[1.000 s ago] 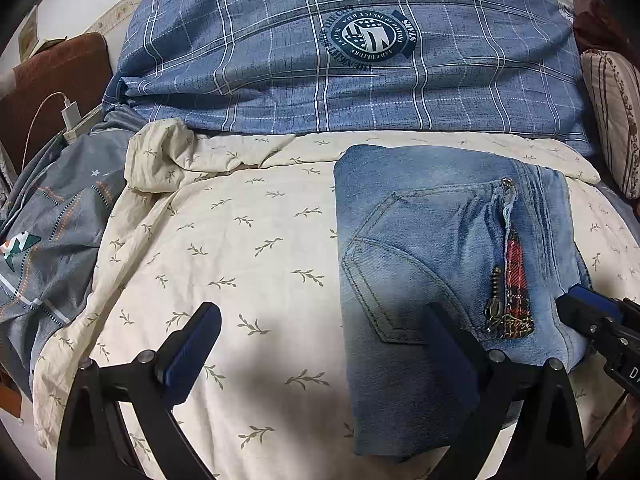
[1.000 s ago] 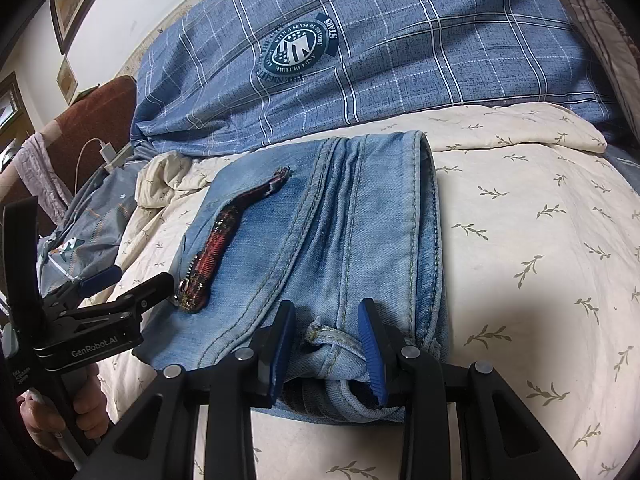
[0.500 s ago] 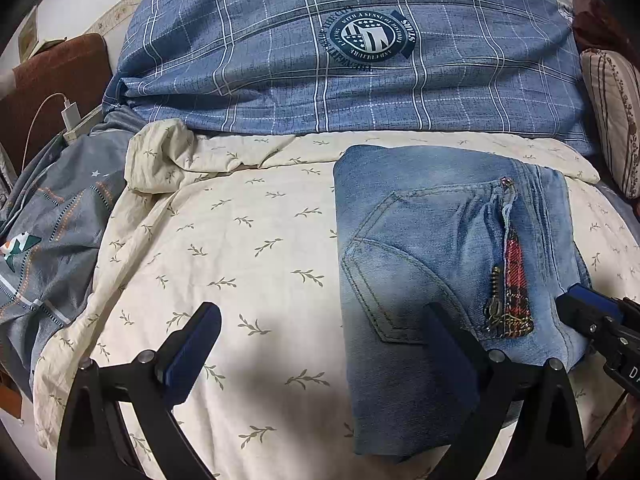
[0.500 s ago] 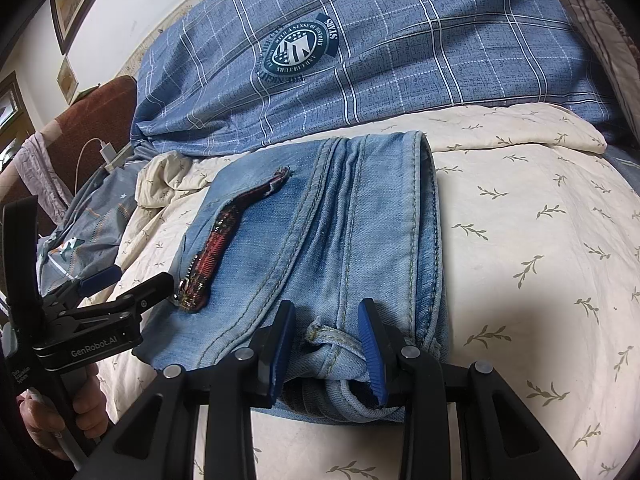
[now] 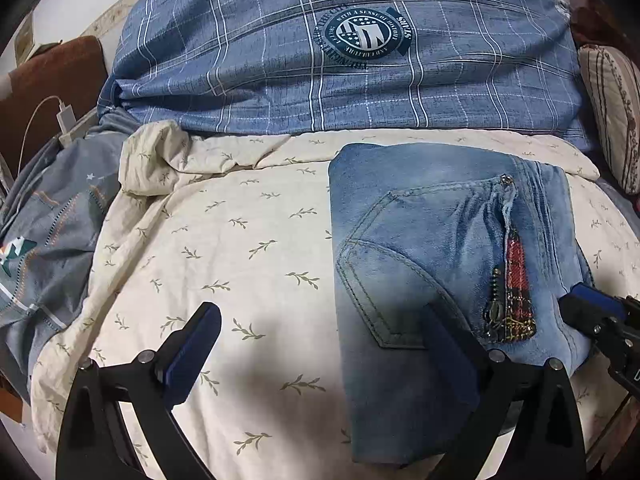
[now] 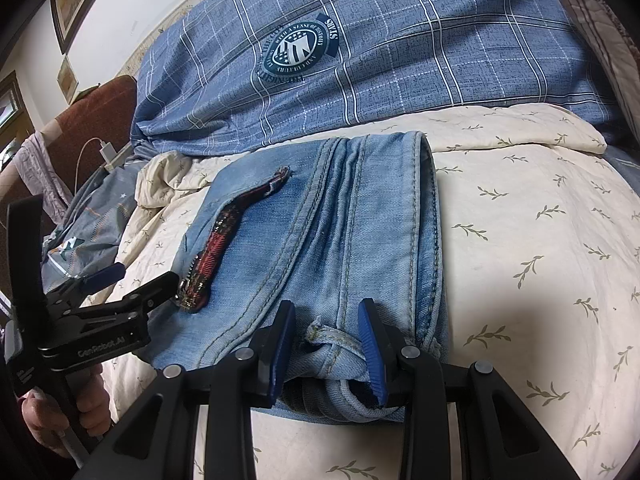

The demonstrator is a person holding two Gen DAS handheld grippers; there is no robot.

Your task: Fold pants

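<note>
Nothing has moved over the last second: bed, jeans and both tools sit where they did in the earlier frames, so this reads as a pause with the folding all but finished.

Across the top of both views lies a blue checked quilt (image 5: 340, 64), with a cream leaf-print bedspread (image 5: 240, 240) filling the middle and lower part. On that bedspread, at centre right of the left view and centre of the right view, rest the jeans (image 5: 432, 248), already folded into a compact block with a back pocket and a red plaid patch (image 5: 516, 276) facing up.

At the bottom of the left view, the left tool (image 5: 320, 356) stands wide open and holds nothing; one finger hangs over bare bedspread, the other over the near part of the jeans.

At the bottom of the right view, the right tool (image 6: 328, 344) is partly closed, its blue pads either side of the waistband bunch (image 6: 332, 340) at the near end; whether they truly pinch it I cannot tell.
</note>
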